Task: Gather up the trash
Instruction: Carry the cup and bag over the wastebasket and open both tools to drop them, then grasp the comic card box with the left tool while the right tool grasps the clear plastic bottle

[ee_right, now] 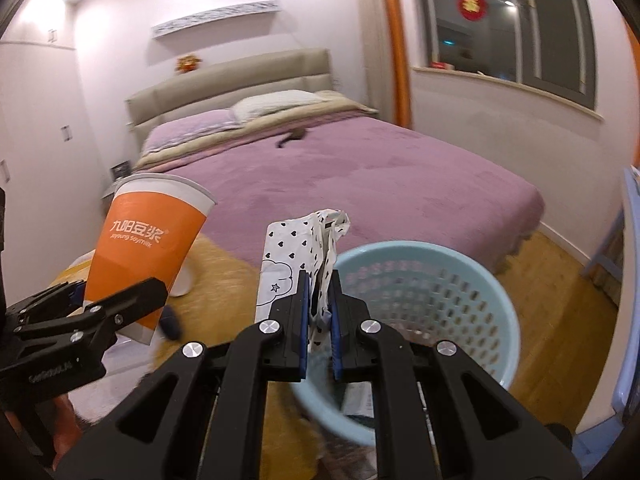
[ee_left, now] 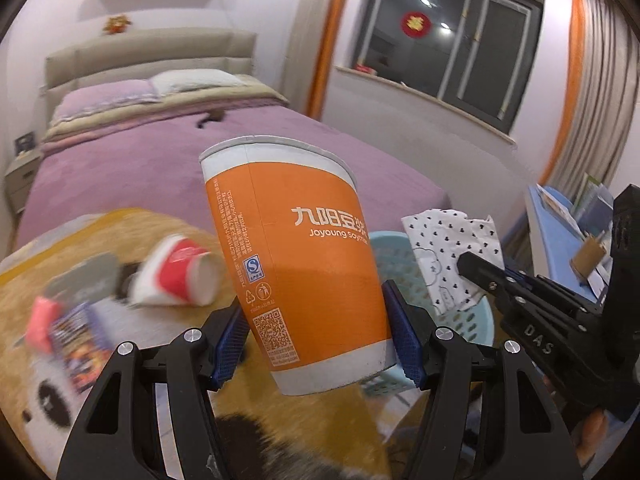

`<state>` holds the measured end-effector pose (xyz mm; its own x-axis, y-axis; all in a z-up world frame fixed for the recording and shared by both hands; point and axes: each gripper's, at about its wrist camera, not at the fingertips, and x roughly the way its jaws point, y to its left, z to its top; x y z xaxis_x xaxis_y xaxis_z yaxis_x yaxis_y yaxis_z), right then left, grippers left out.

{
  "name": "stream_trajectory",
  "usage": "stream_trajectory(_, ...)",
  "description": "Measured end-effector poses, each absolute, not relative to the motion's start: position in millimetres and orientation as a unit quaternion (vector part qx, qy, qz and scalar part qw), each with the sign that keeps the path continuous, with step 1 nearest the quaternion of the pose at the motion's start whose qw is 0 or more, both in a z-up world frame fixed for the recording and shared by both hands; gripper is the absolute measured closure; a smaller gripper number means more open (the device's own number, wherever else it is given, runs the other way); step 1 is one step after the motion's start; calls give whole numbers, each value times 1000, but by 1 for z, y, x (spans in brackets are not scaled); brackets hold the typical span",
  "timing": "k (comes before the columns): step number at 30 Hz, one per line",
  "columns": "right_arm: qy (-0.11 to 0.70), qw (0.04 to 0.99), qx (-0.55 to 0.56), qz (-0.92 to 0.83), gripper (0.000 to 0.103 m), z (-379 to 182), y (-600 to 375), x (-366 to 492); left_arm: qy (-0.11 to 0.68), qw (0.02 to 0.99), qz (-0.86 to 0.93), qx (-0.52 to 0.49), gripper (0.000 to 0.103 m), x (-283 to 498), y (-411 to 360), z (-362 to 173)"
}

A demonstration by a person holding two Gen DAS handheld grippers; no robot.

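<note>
Left gripper (ee_left: 320,344) clamps the orange paper cup (ee_left: 296,264) low on its wall – light, crushable; right gripper (ee_right: 320,332) pinches the limp wrapper (ee_right: 296,256) – both near the basket (ee_right: 472,264)

I'm seeing a matt orange paper cup (ee_left: 296,272), a crinkled printed paper wrapper (ee_right: 298,256), a perforated smooth blue plastic basket (ee_right: 432,280), and plush purple bed cloth (ee_right: 360,176).
</note>
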<state>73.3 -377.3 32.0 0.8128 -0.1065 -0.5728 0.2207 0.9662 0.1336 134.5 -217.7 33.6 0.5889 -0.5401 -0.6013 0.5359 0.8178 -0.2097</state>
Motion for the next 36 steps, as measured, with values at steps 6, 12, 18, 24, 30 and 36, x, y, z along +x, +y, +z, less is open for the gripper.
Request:
stream_trajectory(6,311,932,134,-128,96,9,-421,86,348,879,-326,9,41,151,-265,19)
stream_trajectory(12,333,915,164,-158,95,-16,-449,90,355,874,-332,9,41,156,-278,5)
stream_trajectory(18,356,899,191,-172,76,-36,-464,89,354,873,-335,-3,19,154,-271,1)
stream_trajectory(24,335,906,197,-169,50,-26,-454,76,339,881,-328,-28,13,145,-247,14)
stream_trajectory(30,313,922,181,-138,50,-2,-421,67,314,899,-298,-69,10,134,-200,33)
stream_trajectory(36,302,933,167,-103,50,15,-389,67,309,910,-263,-89,10,127,-148,46)
